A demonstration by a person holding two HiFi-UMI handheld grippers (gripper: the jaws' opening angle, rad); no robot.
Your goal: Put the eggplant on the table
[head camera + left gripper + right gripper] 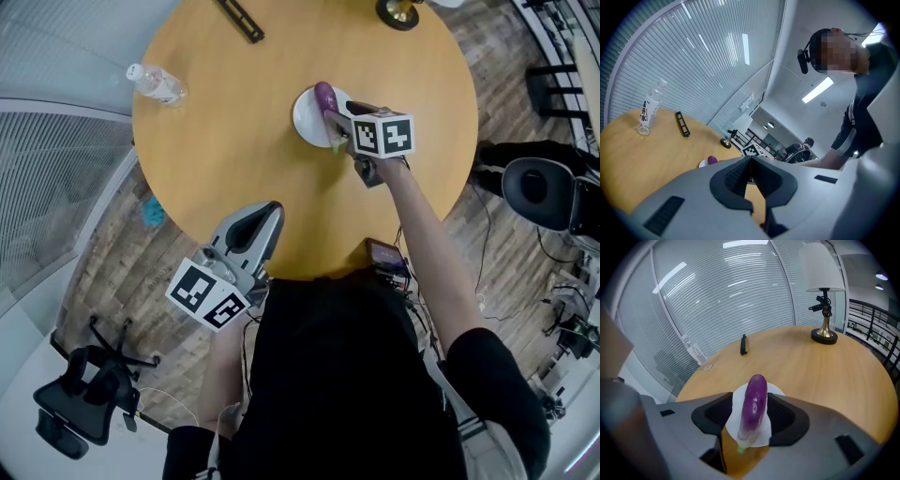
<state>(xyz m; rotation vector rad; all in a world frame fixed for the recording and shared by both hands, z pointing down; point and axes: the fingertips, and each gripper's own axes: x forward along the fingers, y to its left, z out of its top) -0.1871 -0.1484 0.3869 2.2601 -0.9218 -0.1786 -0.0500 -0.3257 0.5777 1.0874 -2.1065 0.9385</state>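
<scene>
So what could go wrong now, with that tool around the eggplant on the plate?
The right tool is open, its pads clear of the eggplant. That smooth, rounded skin might slip or roll aside when the pads close. The tool also sits low over the plate, so it could nudge or drag the plate across the table.

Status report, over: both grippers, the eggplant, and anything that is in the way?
Left gripper shut, empty. Right gripper open, jaws either side of eggplant. Eggplant lies on white plate on table. Water bottle, lamp well clear.
</scene>
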